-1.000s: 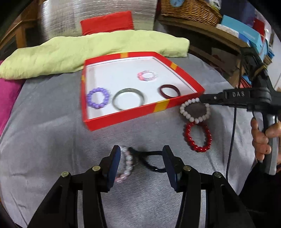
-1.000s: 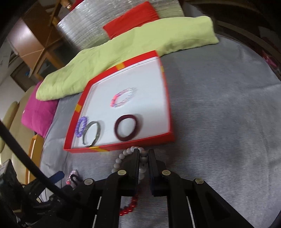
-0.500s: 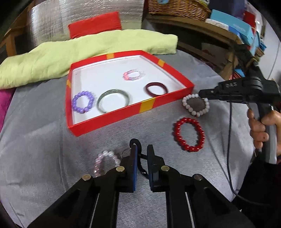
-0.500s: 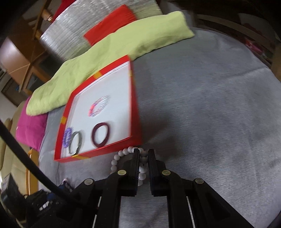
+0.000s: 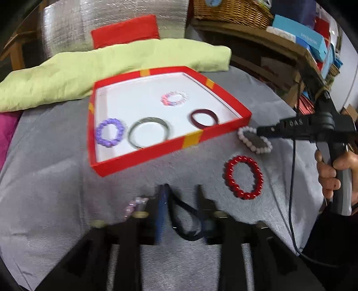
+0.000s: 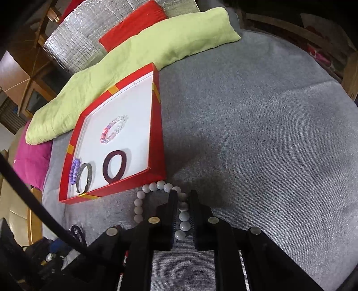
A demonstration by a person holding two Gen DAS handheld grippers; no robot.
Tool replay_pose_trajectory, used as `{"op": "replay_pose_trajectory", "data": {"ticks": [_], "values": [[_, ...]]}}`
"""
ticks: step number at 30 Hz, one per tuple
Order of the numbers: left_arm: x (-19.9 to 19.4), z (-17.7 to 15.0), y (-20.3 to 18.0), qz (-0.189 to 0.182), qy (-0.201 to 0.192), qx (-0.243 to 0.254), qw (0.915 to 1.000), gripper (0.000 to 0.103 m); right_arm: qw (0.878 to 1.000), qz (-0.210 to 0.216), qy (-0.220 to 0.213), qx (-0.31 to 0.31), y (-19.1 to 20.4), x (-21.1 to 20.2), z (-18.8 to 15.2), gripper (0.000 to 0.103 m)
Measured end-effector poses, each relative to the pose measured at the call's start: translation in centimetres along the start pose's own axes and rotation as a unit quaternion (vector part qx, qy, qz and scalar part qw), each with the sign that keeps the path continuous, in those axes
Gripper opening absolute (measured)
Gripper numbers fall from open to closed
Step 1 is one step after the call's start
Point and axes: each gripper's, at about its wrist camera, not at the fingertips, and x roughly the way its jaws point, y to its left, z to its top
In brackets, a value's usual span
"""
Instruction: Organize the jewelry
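A red tray (image 5: 143, 154) with a white floor holds a purple bead bracelet (image 5: 109, 132), a grey bangle (image 5: 148, 132), a dark red ring (image 5: 204, 117) and a pink-white bead bracelet (image 5: 174, 98). My left gripper (image 5: 182, 201) is partly open around a black cord loop (image 5: 186, 212), with a pale pink bead bracelet (image 5: 134, 204) at its left finger. My right gripper (image 6: 182, 197) is shut on the white bead bracelet (image 6: 156, 187), which also shows in the left wrist view (image 5: 255, 140) beside the tray's near right corner. A red bead bracelet (image 5: 243, 176) lies on the grey cloth.
A lime green cushion (image 5: 111, 69) lies behind the tray, with a magenta cushion (image 6: 31, 161) at the left. Shelves with boxes and a wicker basket (image 5: 232, 11) stand at the back right. The grey cloth (image 6: 257, 134) stretches right of the tray (image 6: 156, 125).
My left gripper, shut half a second ago, has opened partly around the black cord. My right gripper stays shut on the white bracelet and has swung a little, with the tray nearer centre.
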Motion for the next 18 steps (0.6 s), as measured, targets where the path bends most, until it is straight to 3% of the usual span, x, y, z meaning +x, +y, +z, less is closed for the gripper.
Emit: {"op": "replay_pose_trajectory", "data": {"ticks": [5, 10, 12, 14, 15, 18], "values": [[0.4, 0.1, 0.5, 0.011, -0.005, -0.008, 0.9999, 0.051, 1.0, -0.003, 0.002, -0.003, 0.2, 0.2, -0.2, 0.023], [2.1, 0.5, -0.6, 0.007, 0.004, 0.02, 0.9998, 0.05, 0.999, -0.022, -0.007, -0.021, 1.3, 0.5, -0.5, 0.024], [2.9, 0.4, -0.8, 0.007, 0.026, 0.022, 0.9994, 0.028, 0.999, -0.024, -0.01, -0.025, 1.3, 0.5, -0.6, 0.024], [3.3, 0.3, -0.4, 0.008, 0.037, 0.012, 0.9992, 0.021, 0.999, -0.023, -0.012, -0.031, 1.3, 0.3, -0.7, 0.024], [3.0, 0.4, -0.2, 0.002, 0.036, 0.007, 0.9993, 0.012, 0.999, -0.024, -0.013, -0.036, 1.3, 0.3, -0.7, 0.023], [2.3, 0.2, 0.2, -0.016, 0.03, -0.004, 0.9994, 0.008, 0.998, -0.022, -0.017, -0.05, 1.6, 0.2, -0.7, 0.012]]}}
